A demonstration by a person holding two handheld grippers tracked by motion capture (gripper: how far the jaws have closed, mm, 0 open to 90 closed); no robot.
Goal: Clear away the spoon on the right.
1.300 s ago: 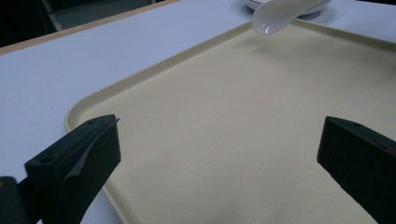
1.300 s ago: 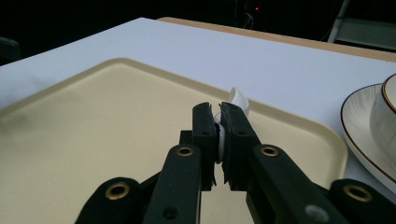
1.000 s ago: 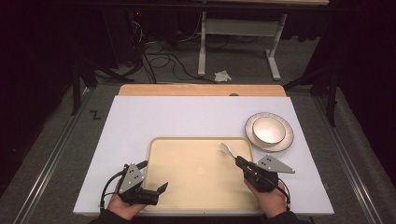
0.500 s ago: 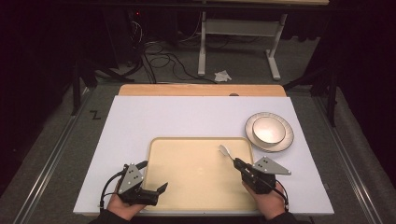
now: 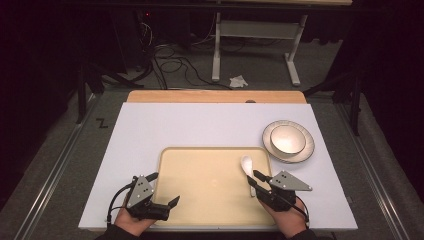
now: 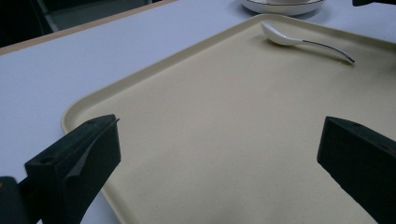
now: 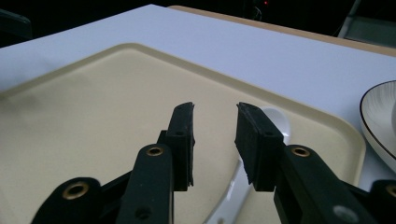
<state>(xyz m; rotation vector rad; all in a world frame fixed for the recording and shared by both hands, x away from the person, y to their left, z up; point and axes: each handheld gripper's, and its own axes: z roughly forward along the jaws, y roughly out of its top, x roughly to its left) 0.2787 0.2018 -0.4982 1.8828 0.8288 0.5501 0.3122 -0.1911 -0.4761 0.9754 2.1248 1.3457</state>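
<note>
High view: white spoon (image 5: 247,167) lies on the beige tray (image 5: 200,155) near its far right corner, bowl end toward the far edge. Right gripper (image 5: 253,181) sits over the handle at the tray's right edge; jaws have just been opening, spoon looks let go. Left gripper (image 5: 164,189) rests at the tray's near left corner, jaws wide apart, nothing between. Bowl on a plate (image 5: 288,141) stands off the tray, just past its far right corner.

Left gripper view: spoon flat on the tray, far side.

Right gripper view: jaws parted, pads clear of the handle below them.

Step, as I read it: release after placing the spoon. Next: back the right gripper straight off without nudging the handle.
</note>
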